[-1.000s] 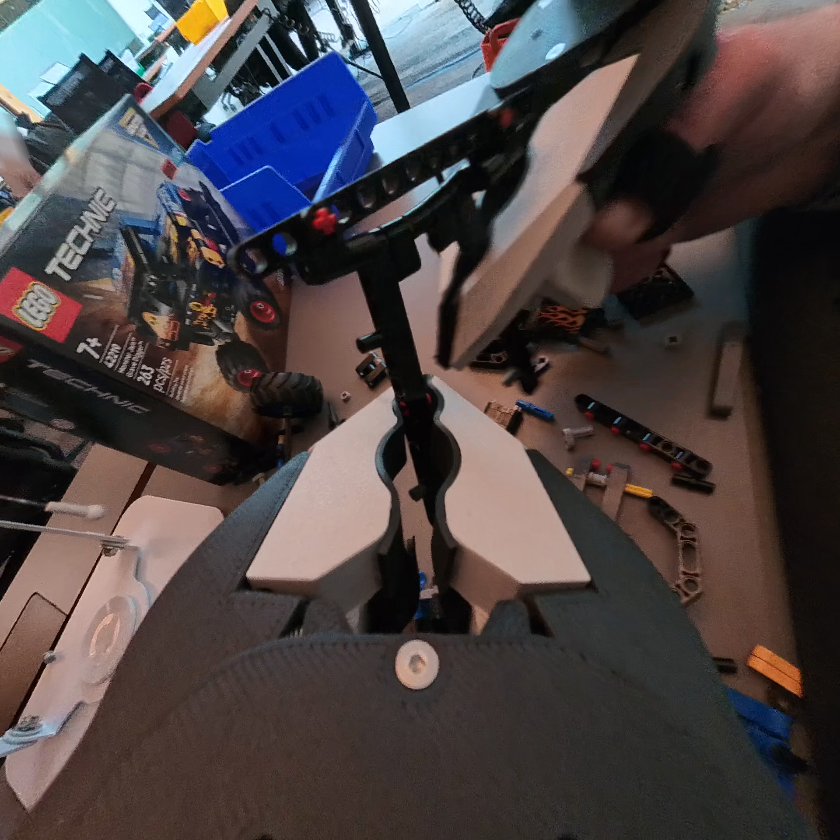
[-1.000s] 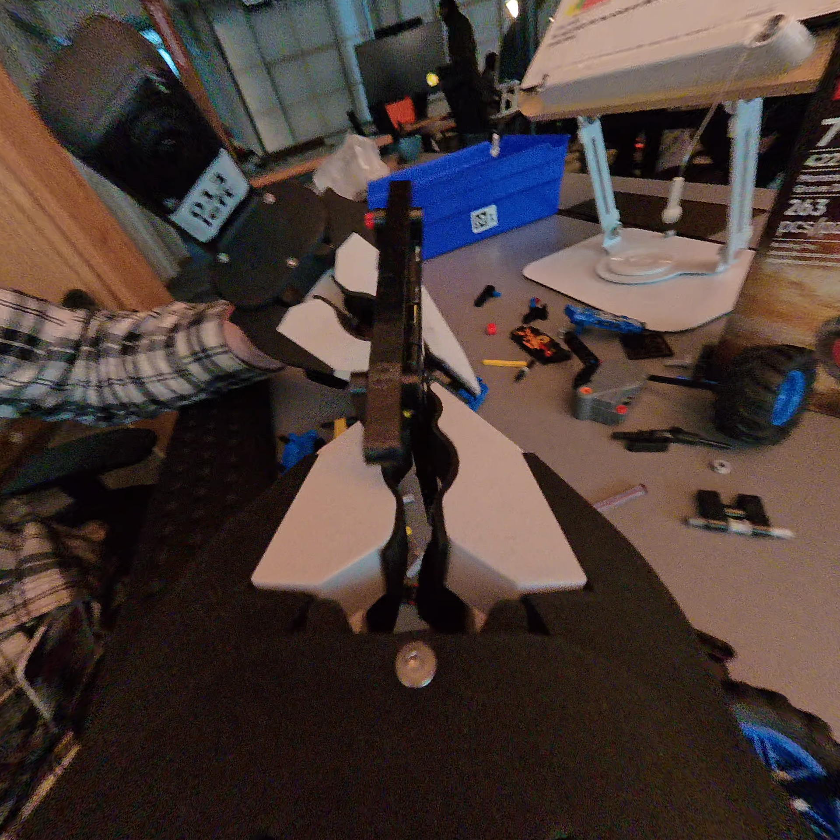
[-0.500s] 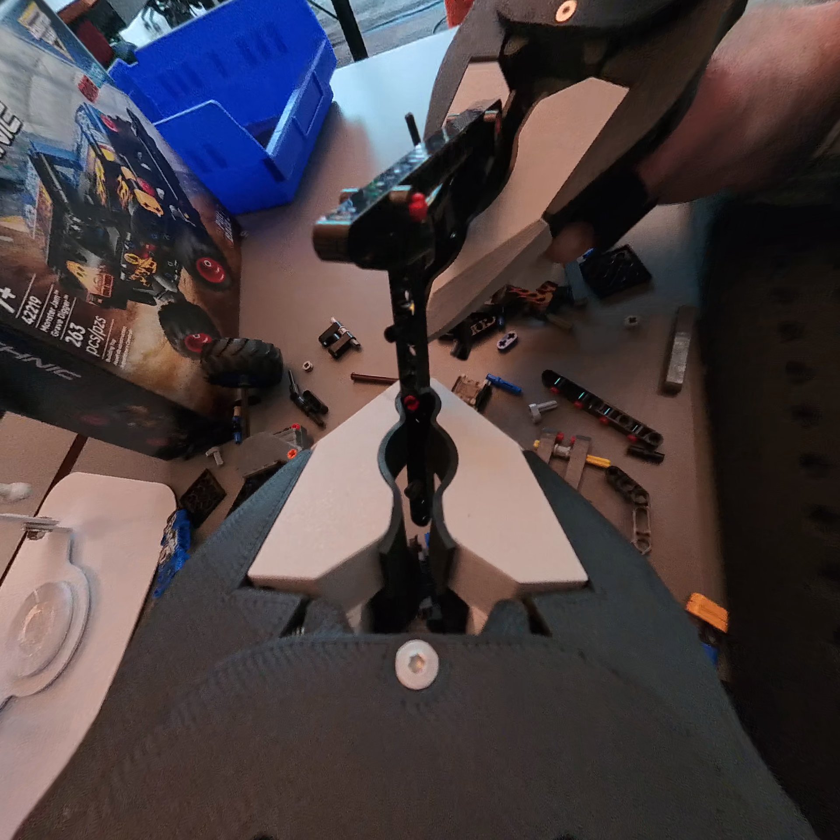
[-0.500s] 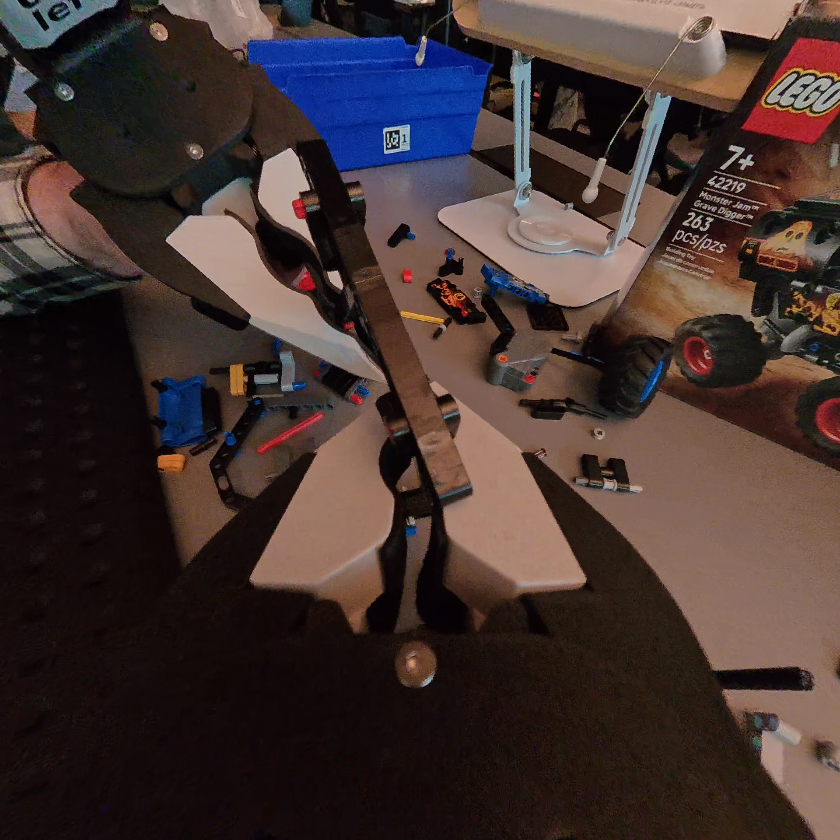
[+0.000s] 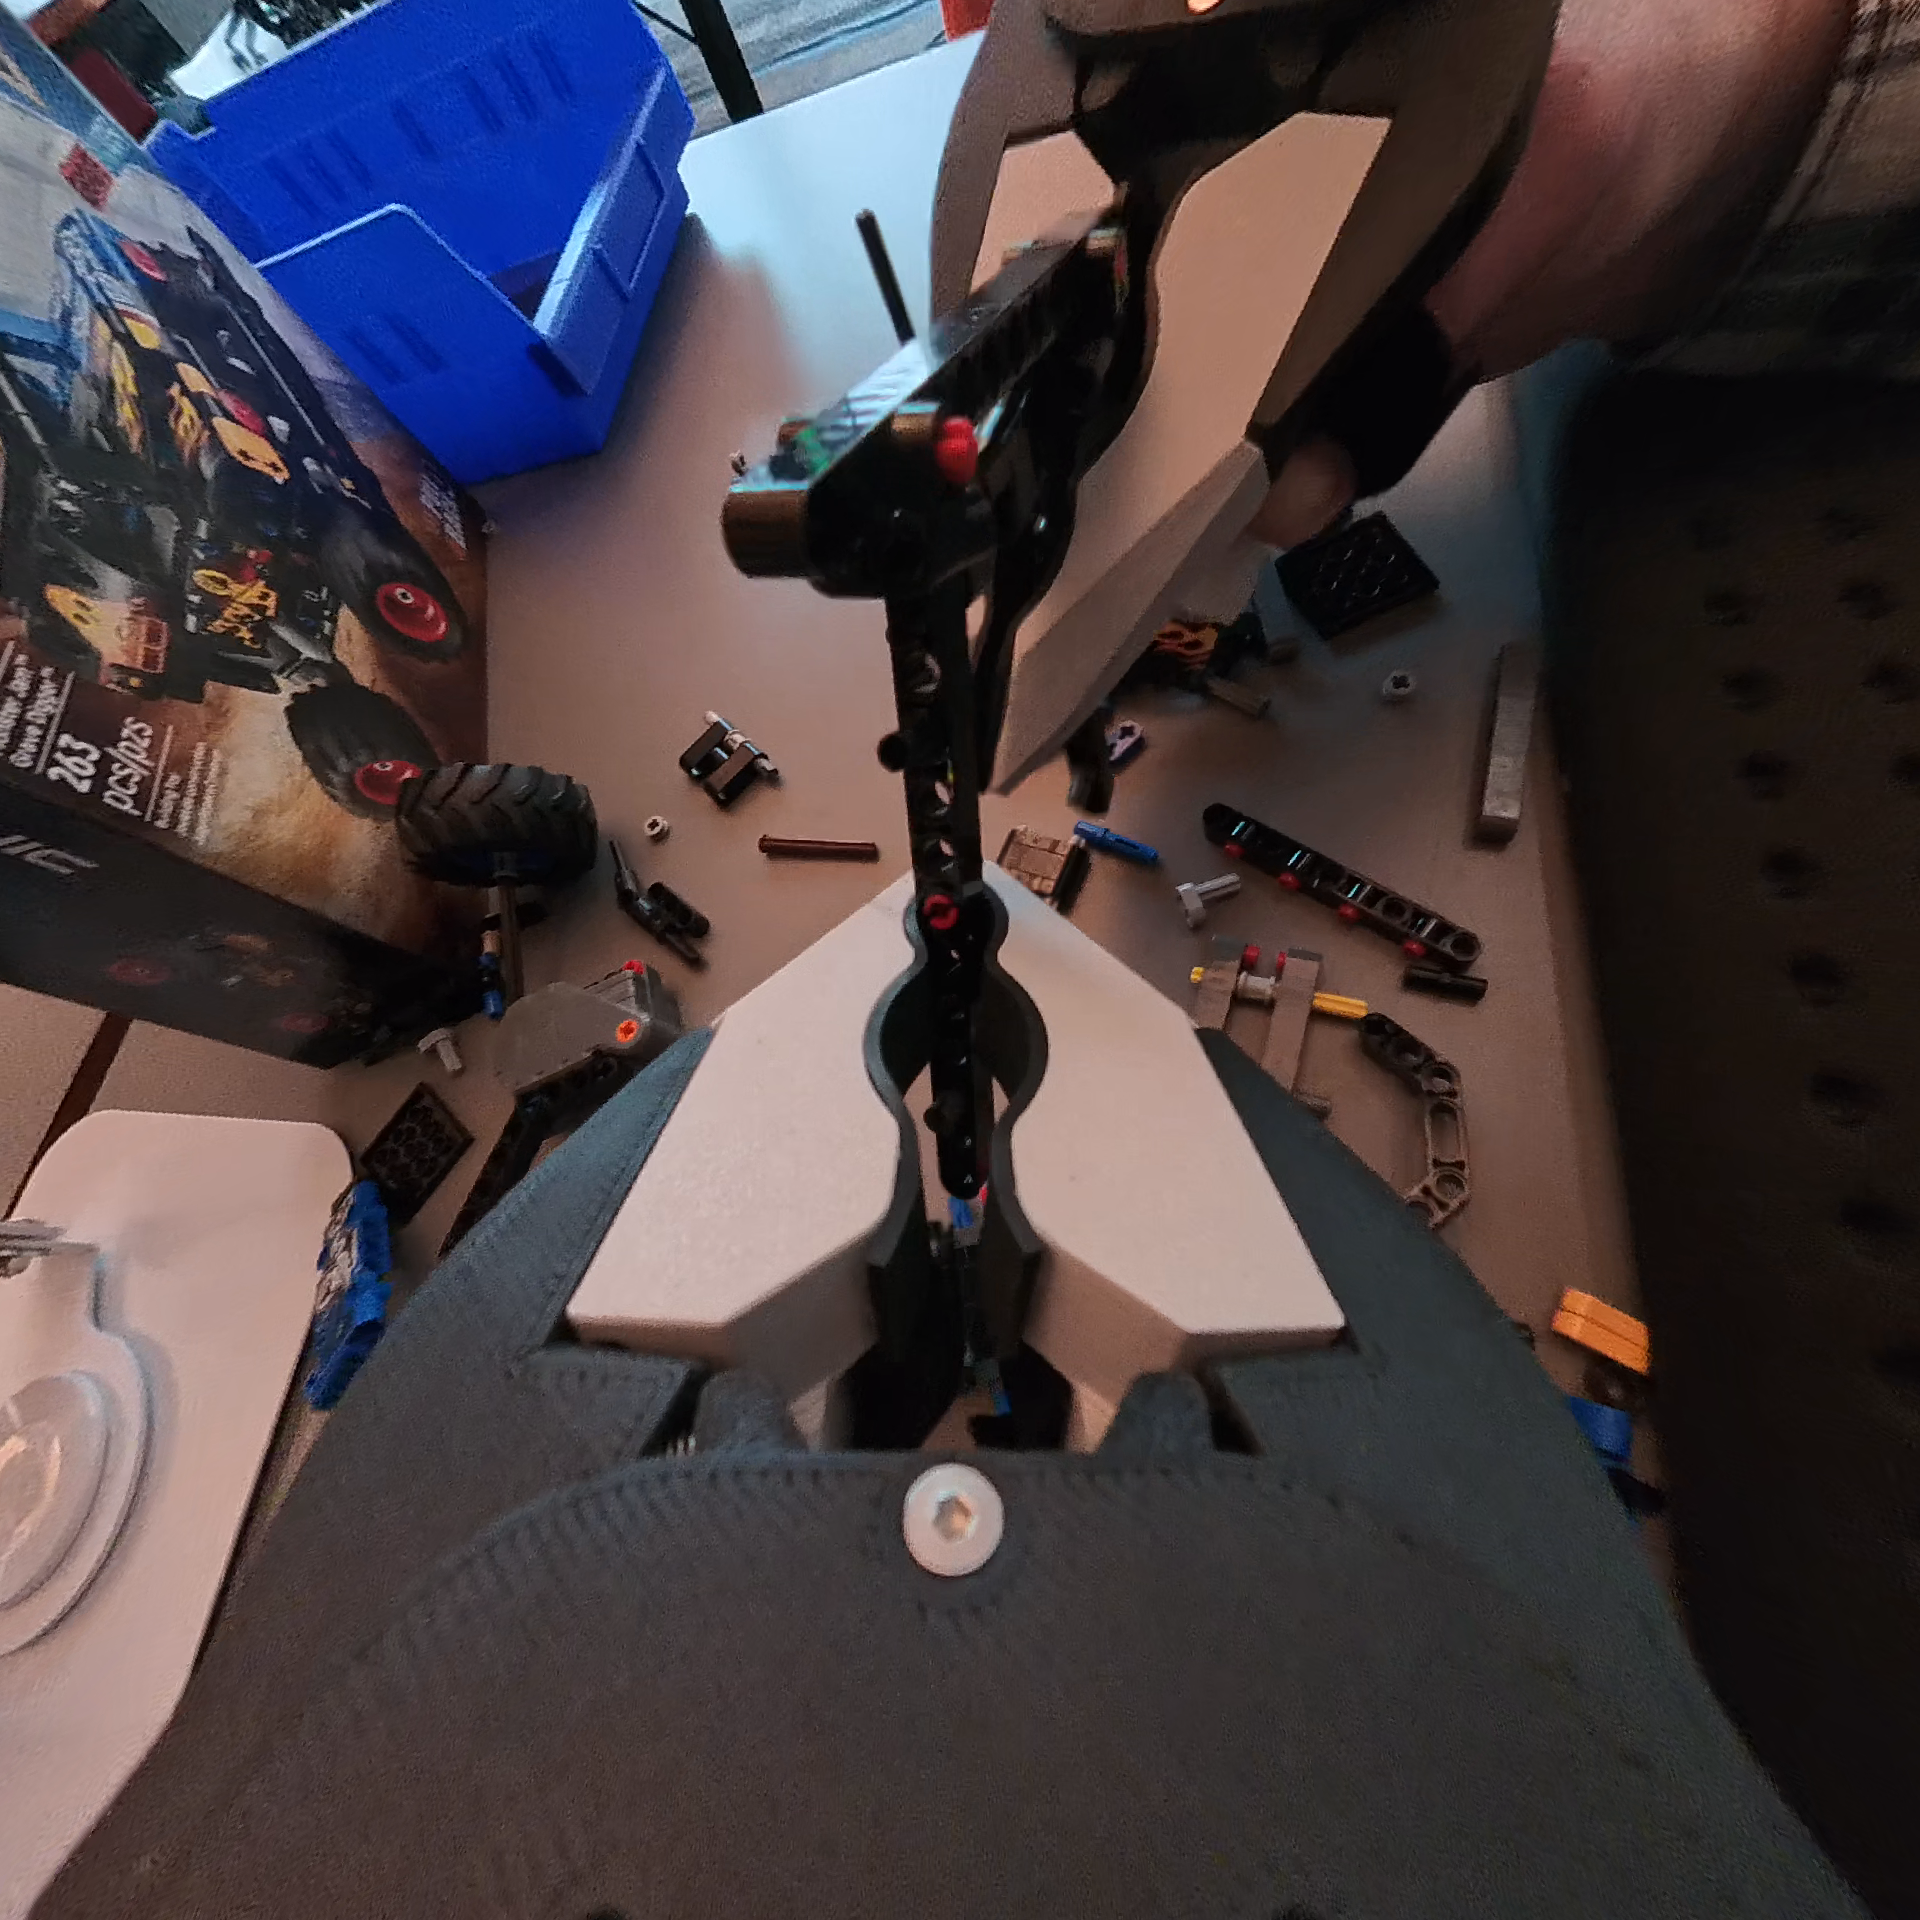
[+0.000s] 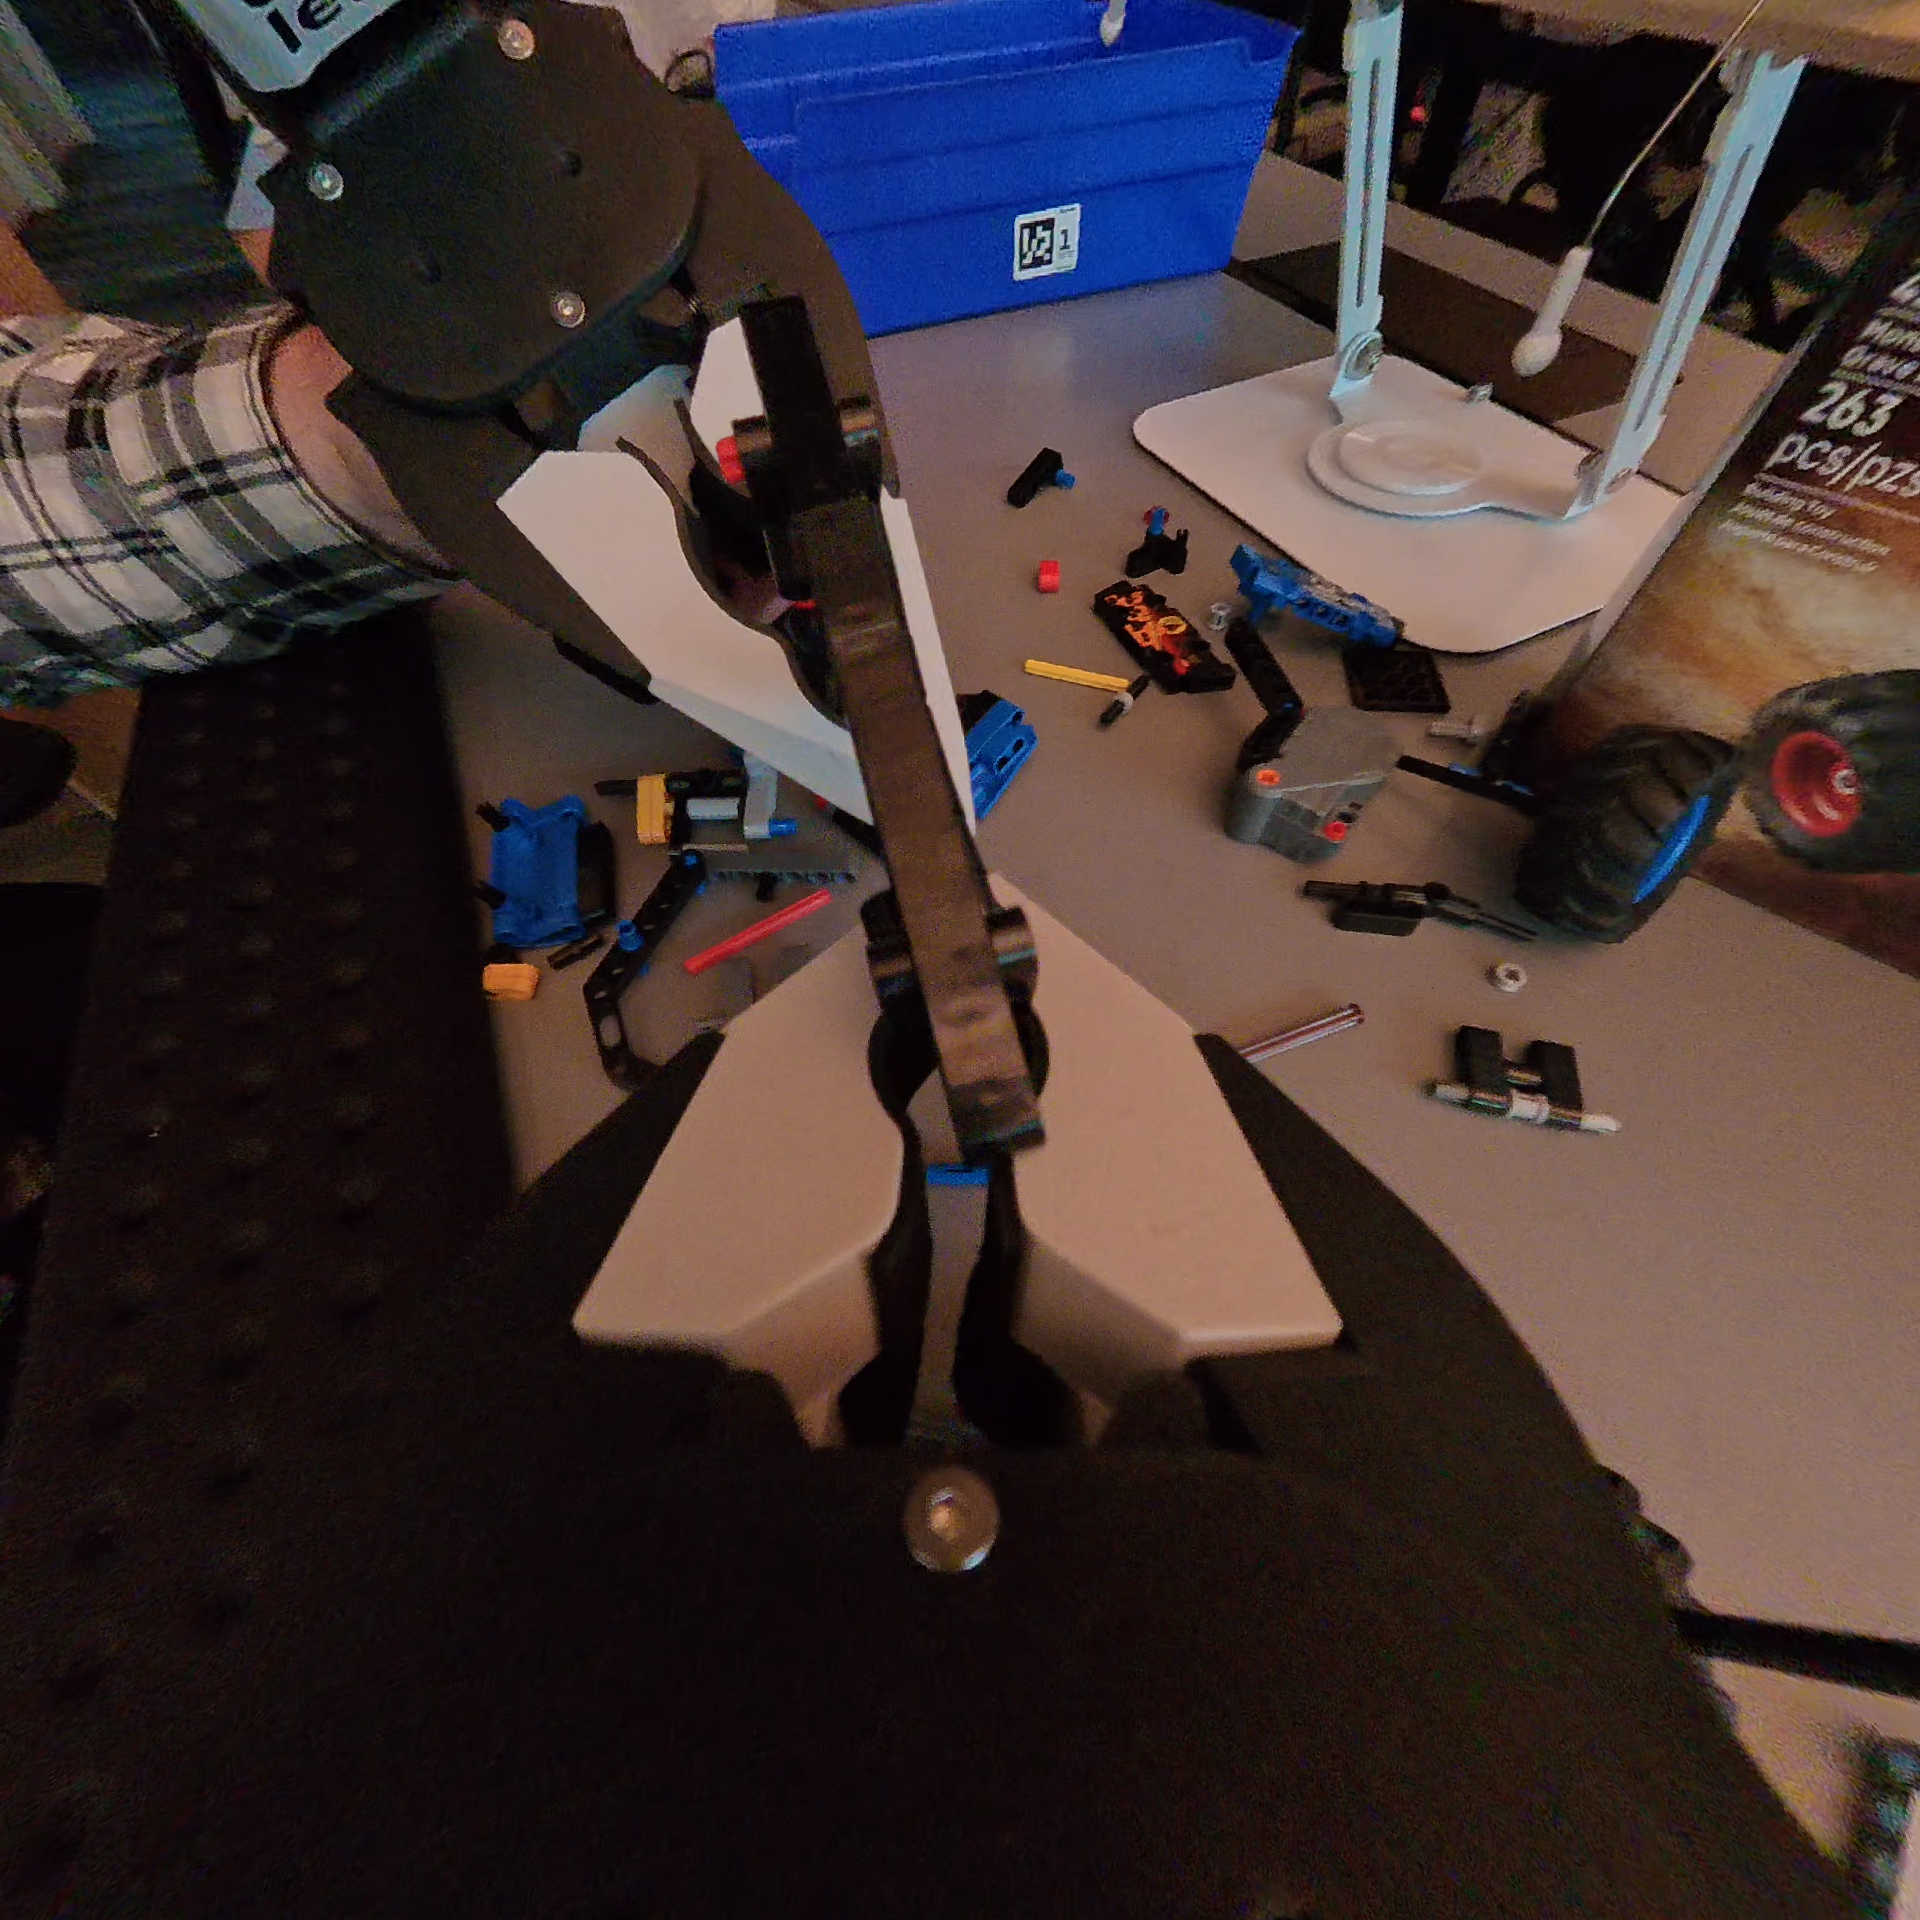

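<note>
A grey tabletop (image 5: 623, 623) is strewn with small building-toy parts; a toy-set box (image 5: 187, 582) with a monster truck picture stands on it, and everything below is placed from that box. Its printed lettering and the code sticker on the blue bin (image 6: 997, 156) behind the parts are writing, left unread. A loose black tyre (image 5: 497, 821) lies touching the box's foot, with a grey motor block (image 6: 1309, 779) close by, and a white stand base (image 6: 1403, 499) sits beside the box.

Away from the box, above the scattered parts, the left gripper (image 5: 951, 935) is tilted downward over the table, its jaws clamped narrow on a thin black holed beam (image 5: 935, 790). That beam joins a wider black beam assembly (image 6: 894, 727), which the right gripper (image 6: 951, 997) pinches at its near end. A plaid sleeve (image 6: 145, 499) shows behind the left gripper.
</note>
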